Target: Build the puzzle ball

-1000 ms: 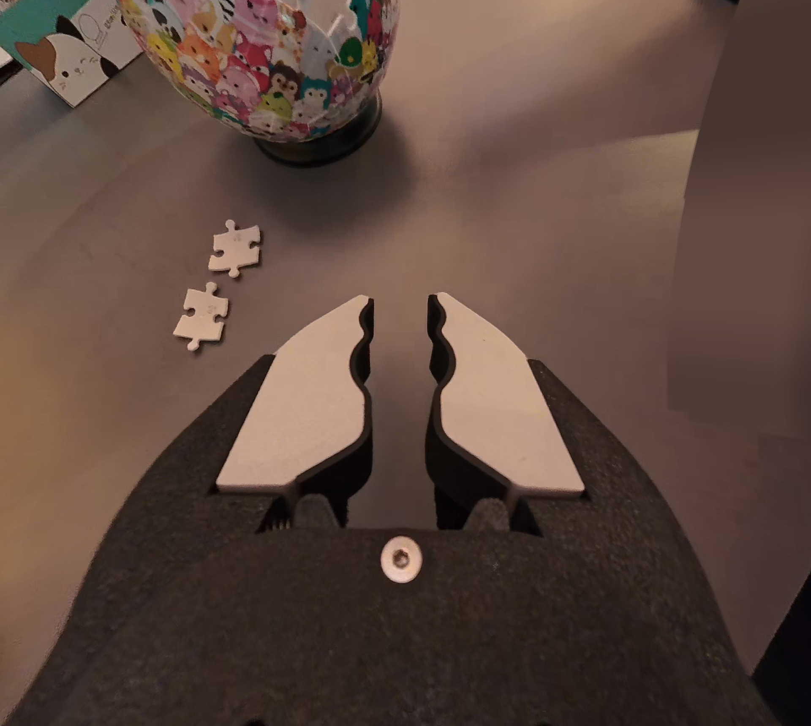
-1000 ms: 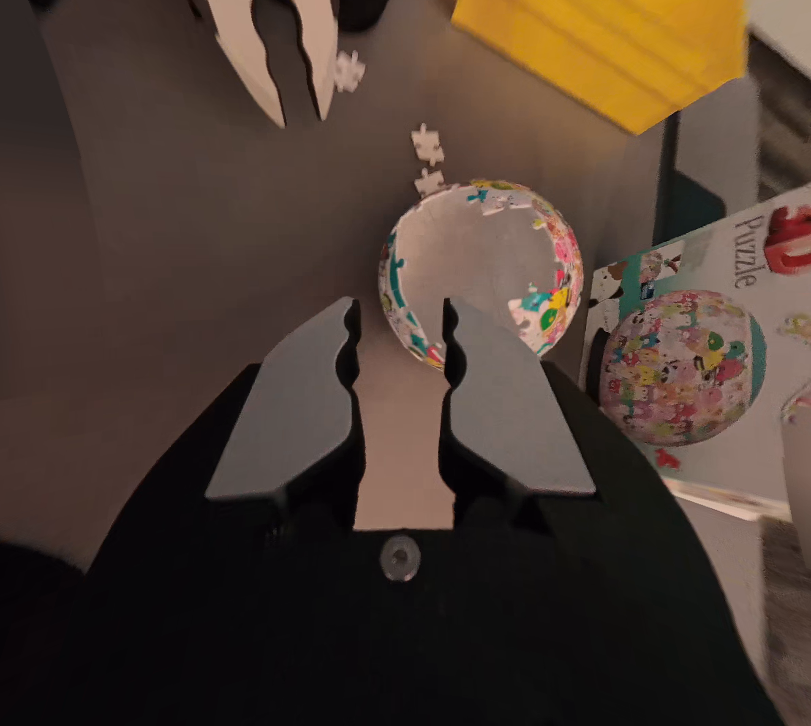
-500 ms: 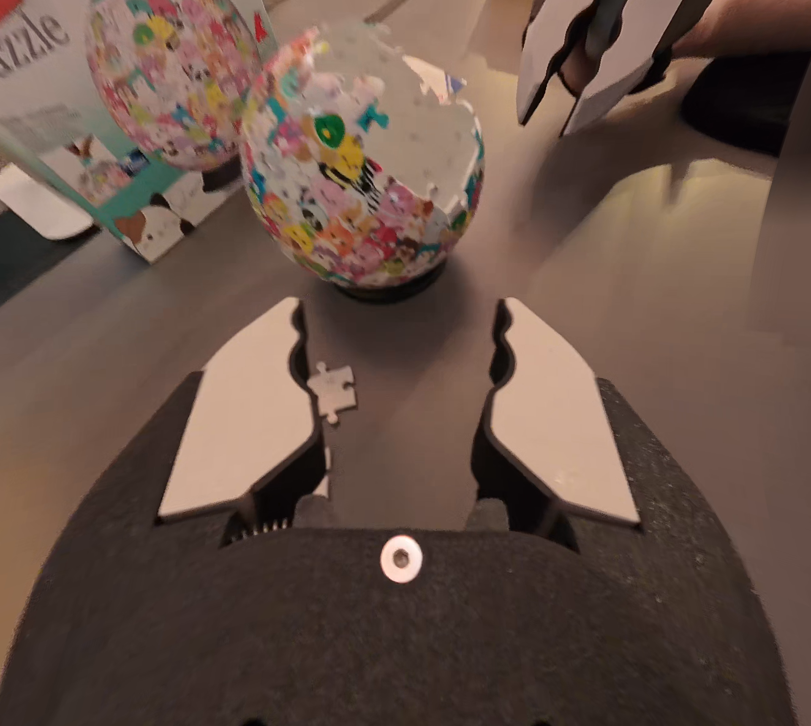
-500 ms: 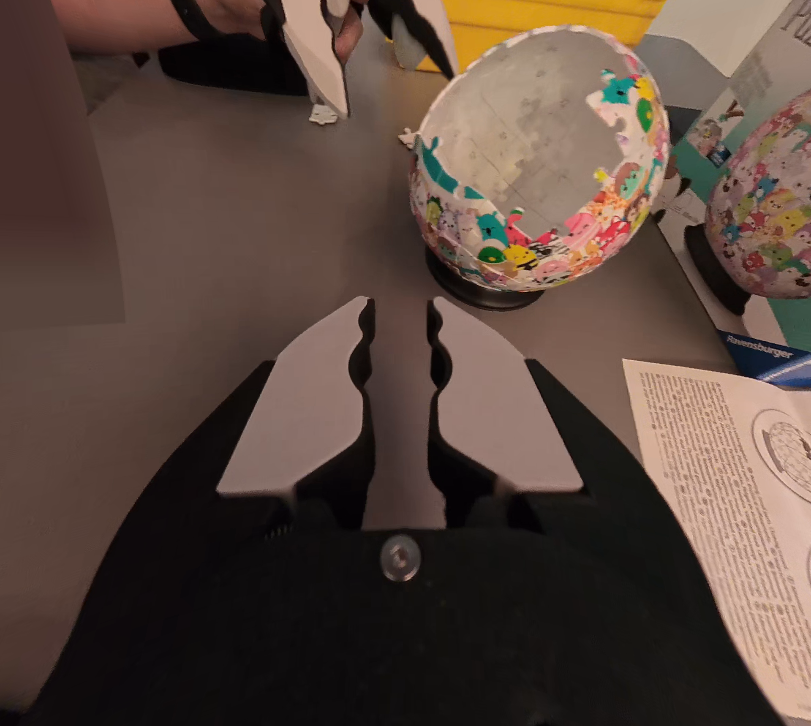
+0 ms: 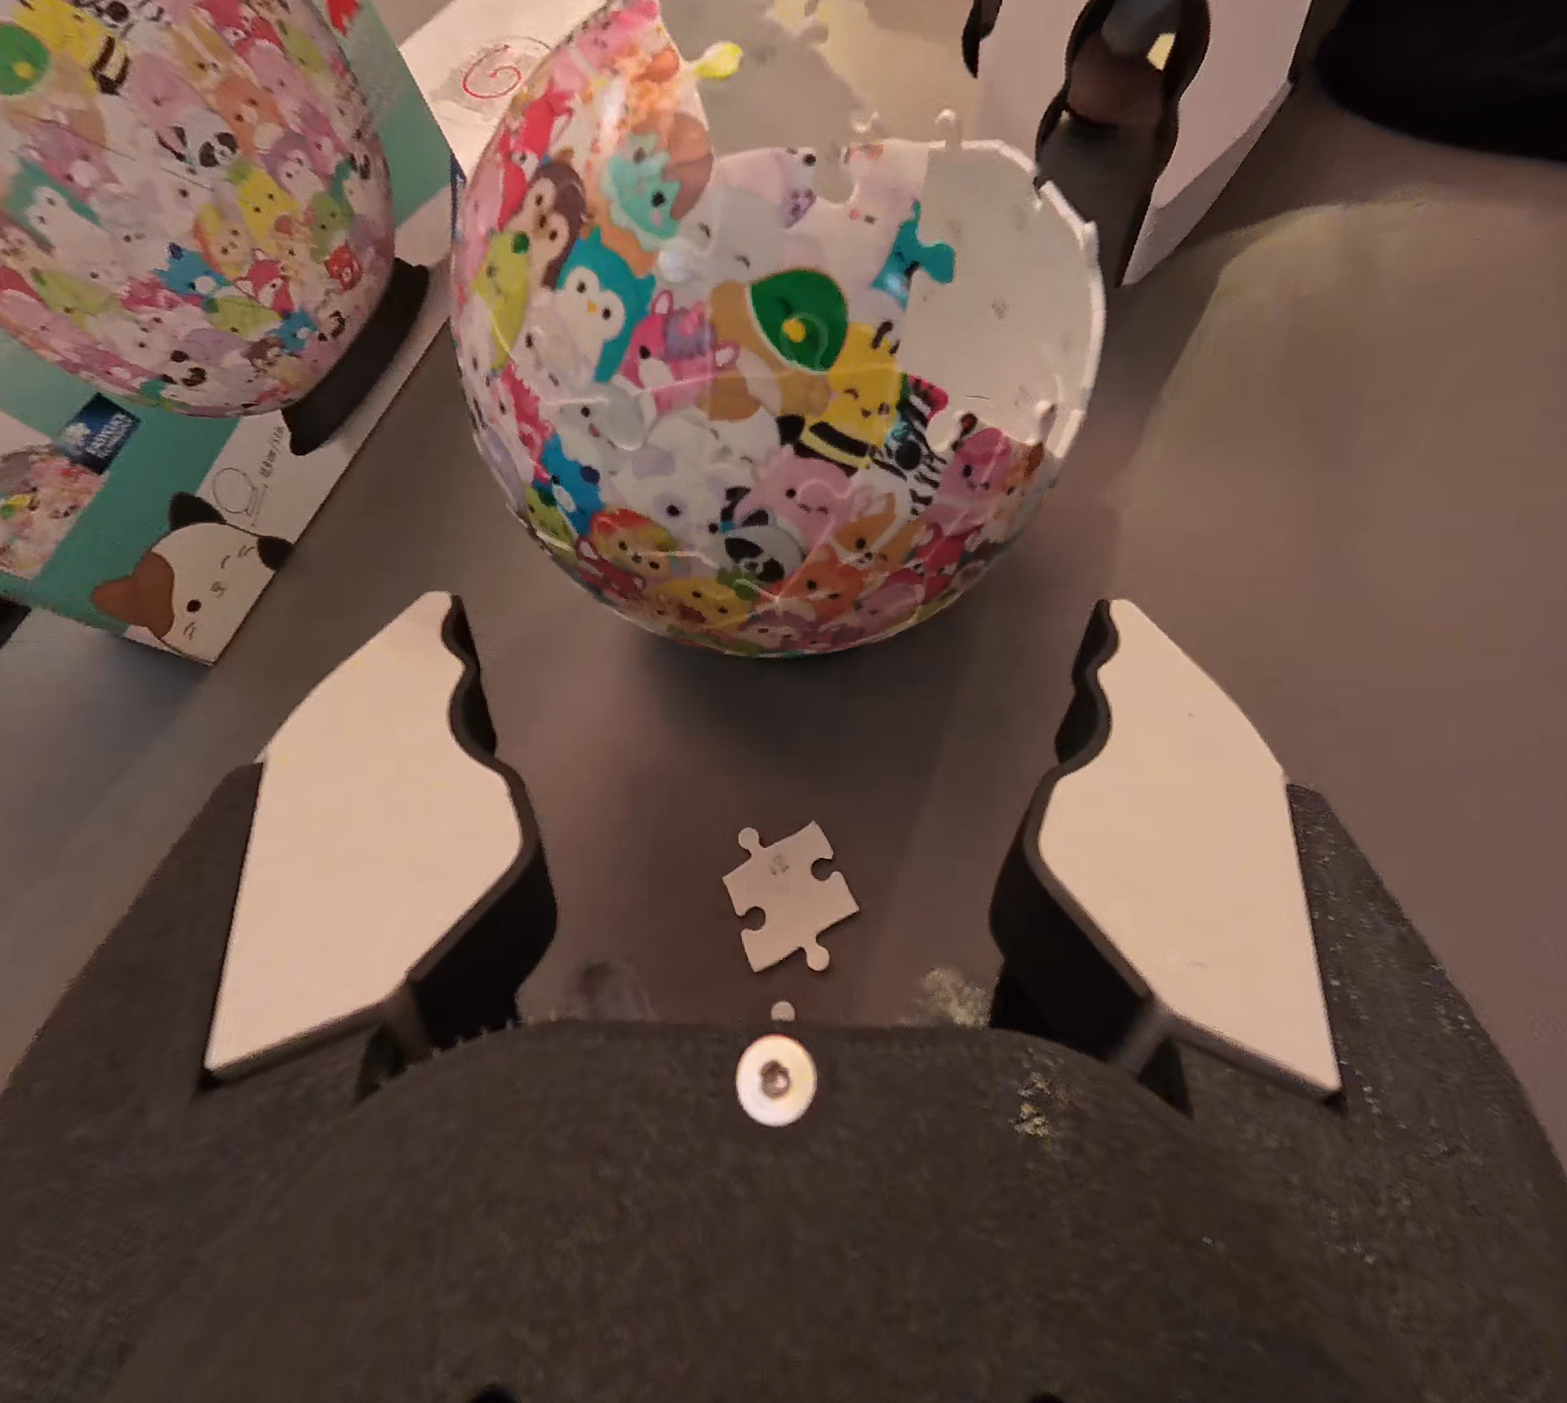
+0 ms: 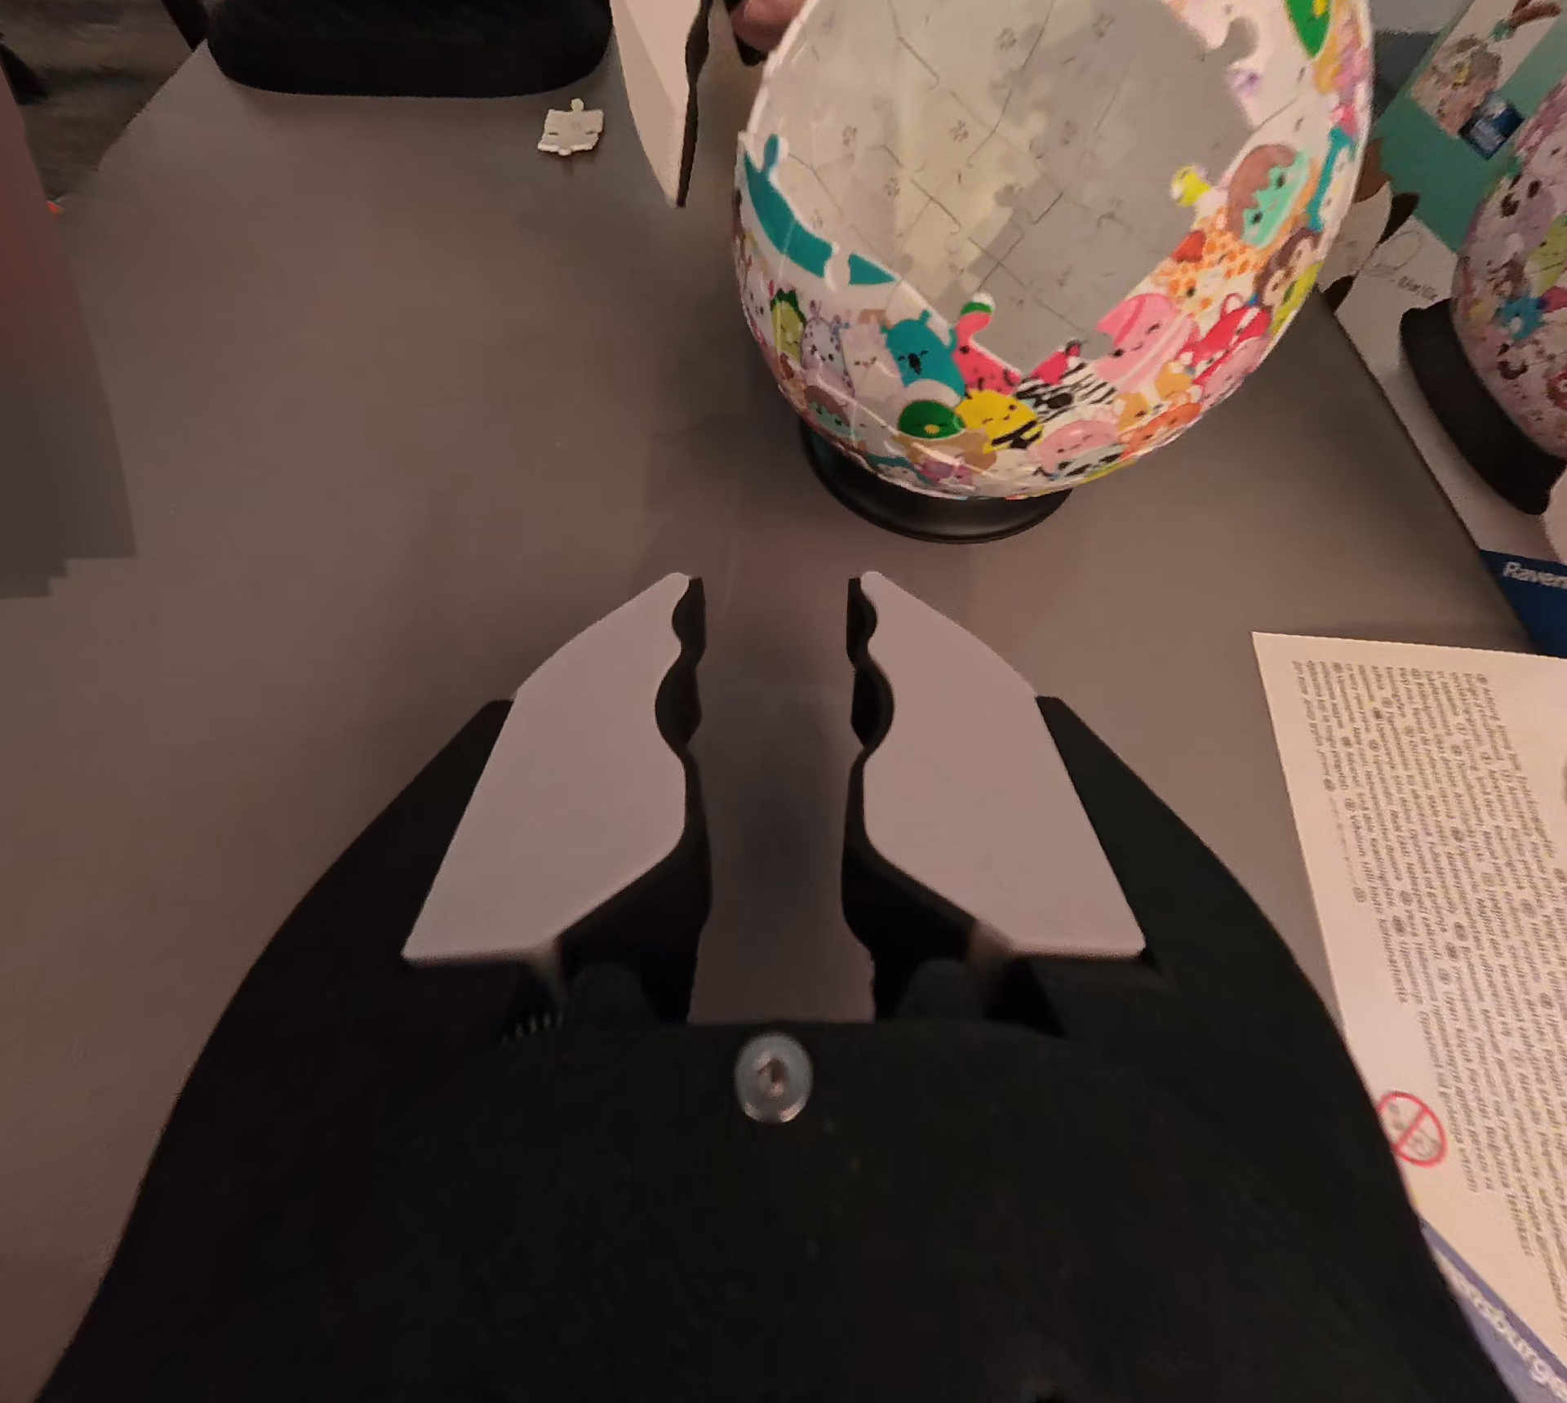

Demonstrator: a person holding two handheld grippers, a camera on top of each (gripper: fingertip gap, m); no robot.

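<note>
The half-built puzzle ball [image 5: 763, 387] is a colourful open shell on a black stand [image 6: 933, 506], with its white inside showing in the right wrist view [image 6: 975, 116]. My left gripper [image 5: 776, 624] is wide open and empty, just in front of the ball. A white loose piece [image 5: 789, 896] lies face down on the table between its fingers. A second piece shows only as a tip by the gripper body. My right gripper [image 6: 773, 586] is open with a narrow gap and empty, a short way from the stand. Its fingers [image 5: 1221, 90] show behind the ball.
The puzzle box [image 5: 170, 260] stands left of the ball, also seen in the right wrist view [image 6: 1484, 175]. A printed leaflet [image 6: 1441, 938] lies on the grey table [image 6: 381, 387]. Another loose piece [image 6: 572, 131] lies beyond the ball. A black seat [image 6: 407, 14] sits past the table edge.
My left gripper has opened wide and moved in close to the ball, with a loose piece now between its fingers. My right gripper has come nearer to the ball.
</note>
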